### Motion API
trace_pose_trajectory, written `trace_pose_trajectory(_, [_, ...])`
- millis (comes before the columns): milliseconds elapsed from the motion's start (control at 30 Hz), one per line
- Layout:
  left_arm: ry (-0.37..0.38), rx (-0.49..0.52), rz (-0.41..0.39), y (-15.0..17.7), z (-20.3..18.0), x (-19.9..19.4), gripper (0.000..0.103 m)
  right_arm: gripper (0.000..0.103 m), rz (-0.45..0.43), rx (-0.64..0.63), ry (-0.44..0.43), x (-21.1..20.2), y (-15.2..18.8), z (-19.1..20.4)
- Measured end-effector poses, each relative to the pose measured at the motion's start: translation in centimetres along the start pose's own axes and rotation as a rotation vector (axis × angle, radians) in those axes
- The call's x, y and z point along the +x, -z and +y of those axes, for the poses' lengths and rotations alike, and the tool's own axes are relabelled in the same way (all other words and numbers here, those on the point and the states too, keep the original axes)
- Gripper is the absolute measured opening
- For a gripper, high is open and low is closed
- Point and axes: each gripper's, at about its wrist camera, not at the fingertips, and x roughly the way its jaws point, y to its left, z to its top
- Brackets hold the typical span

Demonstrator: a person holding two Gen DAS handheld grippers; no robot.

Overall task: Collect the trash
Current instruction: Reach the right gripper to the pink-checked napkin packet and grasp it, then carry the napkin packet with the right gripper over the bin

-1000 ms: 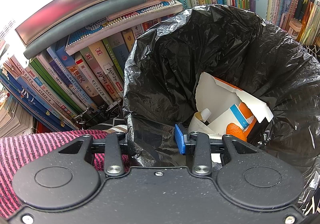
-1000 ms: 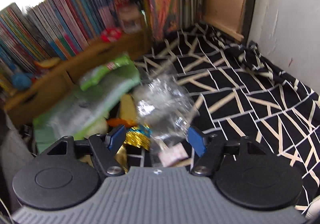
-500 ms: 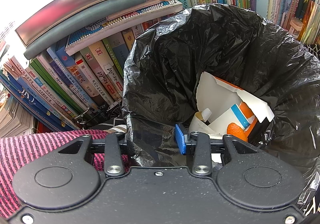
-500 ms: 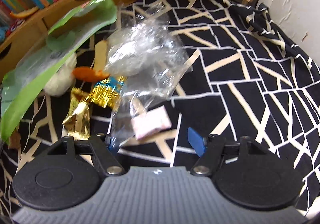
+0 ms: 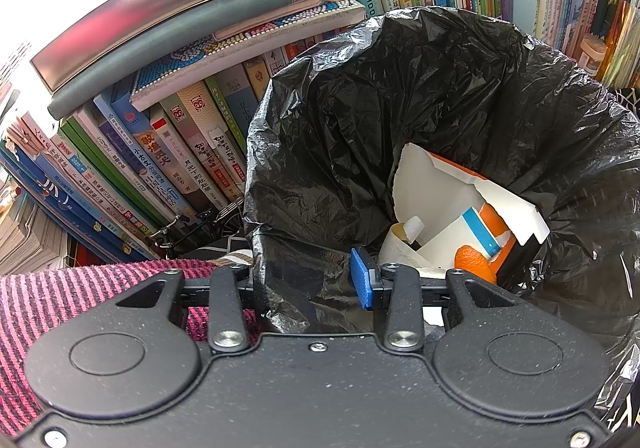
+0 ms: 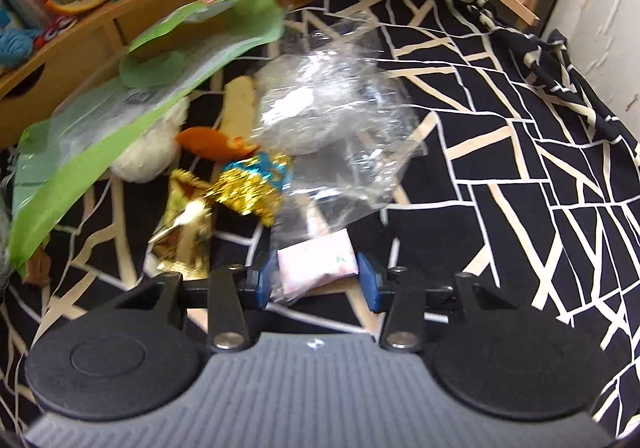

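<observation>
My left gripper [image 5: 306, 282] is shut on the near rim of a black trash bag [image 5: 400, 96]. Its left finger is hidden behind the plastic. Inside the bag lie a white and orange carton [image 5: 460, 208], a paper roll [image 5: 400, 248] and an orange peel [image 5: 474, 264]. On the black patterned cloth [image 6: 520, 168], my right gripper [image 6: 316, 280] is shut on a small pink packet [image 6: 316, 266], with the tail of a crumpled clear plastic bag [image 6: 332, 108] caught at its left pad. Beyond it lie a blue-gold wrapper [image 6: 252, 184], a gold wrapper [image 6: 184, 224], an orange peel [image 6: 208, 142], a white tissue ball [image 6: 152, 156] and a green pouch [image 6: 120, 120].
Leaning and stacked books [image 5: 180, 152] crowd behind and left of the bag. A pink striped cloth [image 5: 60, 288] lies at its lower left. A wooden shelf [image 6: 140, 20] with books borders the trash pile at the back, and a white wall [image 6: 600, 8] stands on the right.
My right gripper has dropped down towards the cloth and forward to the trash pile, and its fingers have shut on the pink packet. The left gripper and the bag have not moved.
</observation>
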Motion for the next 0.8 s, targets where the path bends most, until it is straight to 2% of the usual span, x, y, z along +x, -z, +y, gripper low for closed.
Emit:
trace_pose_trajectory(200, [0.003,0.000,0.000,0.0,0.1,0.0,0.036,0.048,0.024,-0.088,-0.054,-2.1,0.2,3.0])
trace_pose_trajectory(367, [0.004,0.000,0.000,0.0,0.1,0.0,0.036,0.048,-0.010,-0.111,-0.120,-5.2,-0.4,5.1])
trace_pose_trajectory(500, [0.003,0.001,0.000,0.0,0.1,0.0,0.036,0.048,-0.090,-0.104,-0.189,-8.8,-1.8,6.1])
trace_pose_trajectory(800, [0.003,0.002,0.000,0.0,0.1,0.0,0.037,0.048,-0.347,-0.121,-0.395,-18.3,-5.3,8.2])
